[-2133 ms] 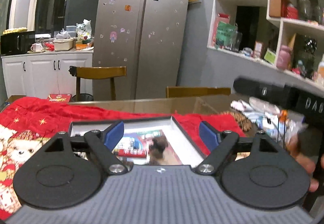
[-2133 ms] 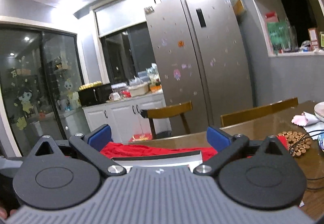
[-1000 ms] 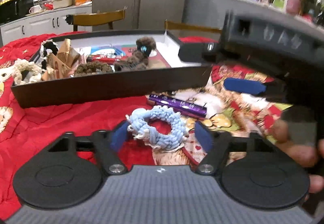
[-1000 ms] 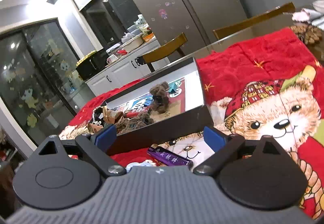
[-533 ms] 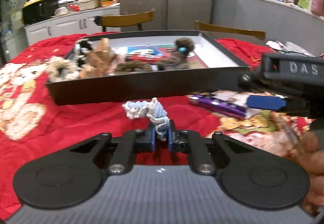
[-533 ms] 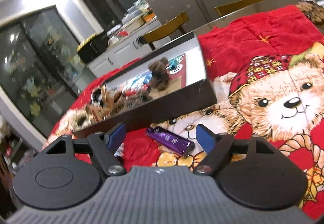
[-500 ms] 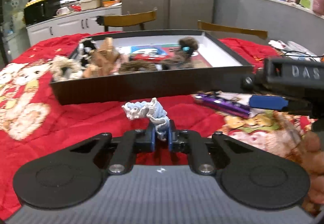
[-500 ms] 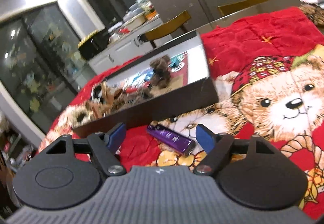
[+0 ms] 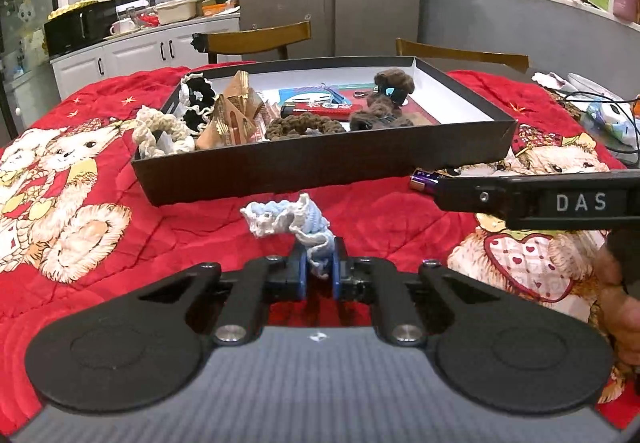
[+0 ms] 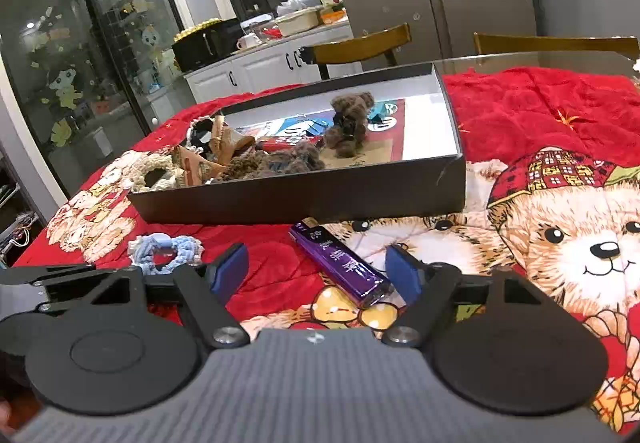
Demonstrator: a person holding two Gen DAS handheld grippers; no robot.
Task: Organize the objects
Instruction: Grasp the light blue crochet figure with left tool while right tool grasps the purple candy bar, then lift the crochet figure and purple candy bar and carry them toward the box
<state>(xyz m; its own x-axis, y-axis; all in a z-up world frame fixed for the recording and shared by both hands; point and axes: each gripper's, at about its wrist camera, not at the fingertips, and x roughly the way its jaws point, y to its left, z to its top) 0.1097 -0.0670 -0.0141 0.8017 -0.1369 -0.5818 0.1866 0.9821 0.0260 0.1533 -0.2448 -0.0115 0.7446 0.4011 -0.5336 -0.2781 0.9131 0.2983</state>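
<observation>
Fingers (image 9: 301,275) of the left gripper (image 9: 319,271): pressed together on one fold of the pale blue crocheted yarn ring (image 9: 290,221), most of which droops ahead of the pads over the red bear-print blanket (image 9: 120,243), near the front wall of the black shallow cardboard box (image 9: 320,167). Jaws of the right gripper (image 10: 316,275): just been closing, spread either side of the purple glossy rectangular packet (image 10: 340,263), no contact visible. Risk one: soft yarn slipping out of a pinch on one thin fold during the lift over the wall, or snagging on the rim. Risk two: packet lying skewed between the blue pads, likely to twist or squirt out on closing. Risk three: both grippers close together, possible collision.
</observation>
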